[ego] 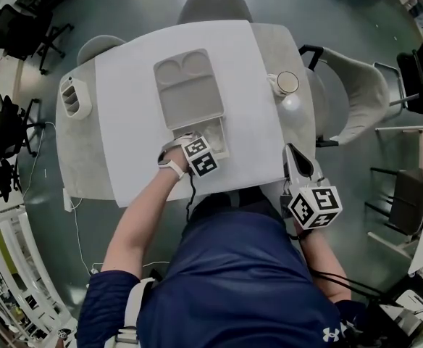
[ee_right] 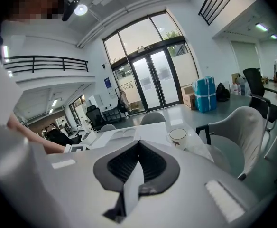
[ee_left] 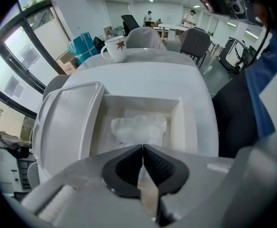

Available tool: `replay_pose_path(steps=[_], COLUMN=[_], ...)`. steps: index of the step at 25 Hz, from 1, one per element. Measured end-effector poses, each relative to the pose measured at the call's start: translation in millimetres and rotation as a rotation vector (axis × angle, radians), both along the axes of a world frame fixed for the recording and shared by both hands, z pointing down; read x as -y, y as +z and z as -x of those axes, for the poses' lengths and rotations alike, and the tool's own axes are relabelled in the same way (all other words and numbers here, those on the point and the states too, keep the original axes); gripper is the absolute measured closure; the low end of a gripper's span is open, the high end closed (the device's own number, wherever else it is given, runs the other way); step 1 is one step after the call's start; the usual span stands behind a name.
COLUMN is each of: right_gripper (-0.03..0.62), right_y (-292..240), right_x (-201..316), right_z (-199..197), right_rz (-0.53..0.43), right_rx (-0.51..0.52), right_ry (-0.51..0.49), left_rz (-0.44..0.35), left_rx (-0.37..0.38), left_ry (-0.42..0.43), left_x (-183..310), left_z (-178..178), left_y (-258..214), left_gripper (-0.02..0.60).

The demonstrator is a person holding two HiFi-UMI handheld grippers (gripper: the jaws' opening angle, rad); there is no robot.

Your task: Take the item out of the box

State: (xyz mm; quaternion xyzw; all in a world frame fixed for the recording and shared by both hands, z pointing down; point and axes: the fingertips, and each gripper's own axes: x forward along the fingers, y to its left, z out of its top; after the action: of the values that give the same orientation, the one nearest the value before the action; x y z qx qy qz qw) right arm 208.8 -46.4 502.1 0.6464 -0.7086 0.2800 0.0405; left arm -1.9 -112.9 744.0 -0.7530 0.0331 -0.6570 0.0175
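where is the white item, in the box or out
In: the crumpled white item lies on the floor of the open box, inside its walls, with the lid folded aside.

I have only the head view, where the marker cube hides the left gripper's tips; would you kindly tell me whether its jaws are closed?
Observer: Yes, the left gripper has its jaws together, at the near edge of the crumpled white item.
Operator: Is it lifted?
Observer: No, it lies inside the open white rectangular box; whether a corner is pinched I cannot tell.
Operator: And the other one?
Observer: The right gripper has its jaws together, nothing between them.
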Motion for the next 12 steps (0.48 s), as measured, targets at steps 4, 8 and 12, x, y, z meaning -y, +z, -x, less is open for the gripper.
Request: replay_pose_path(steps=[4,8,12], right_gripper=[0.592,0.592,0.592], right_y=[-3.3,-3.8,-1.4], right_x=[1.3,4.3,6.6], right_z=[6.1,14.6,23.9], right_rz=[0.0,0.003,0.013], right_rx=[-0.005,-0.009,-0.012], right_ry=[-0.019,-0.051,-0.087], left_rz=[-0.006,-0.032,-0.112], left_rx=[-0.008,-0.044,-0.1], left_ry=[0.007,-0.002,-0.009], left_x=[-2.7,-4.4,-1.2], left_z=[-1.7,-3.1,-5.5], left_y=[-1.8,-8.9,-26.4], left_gripper=[0.577,0.577,0.577])
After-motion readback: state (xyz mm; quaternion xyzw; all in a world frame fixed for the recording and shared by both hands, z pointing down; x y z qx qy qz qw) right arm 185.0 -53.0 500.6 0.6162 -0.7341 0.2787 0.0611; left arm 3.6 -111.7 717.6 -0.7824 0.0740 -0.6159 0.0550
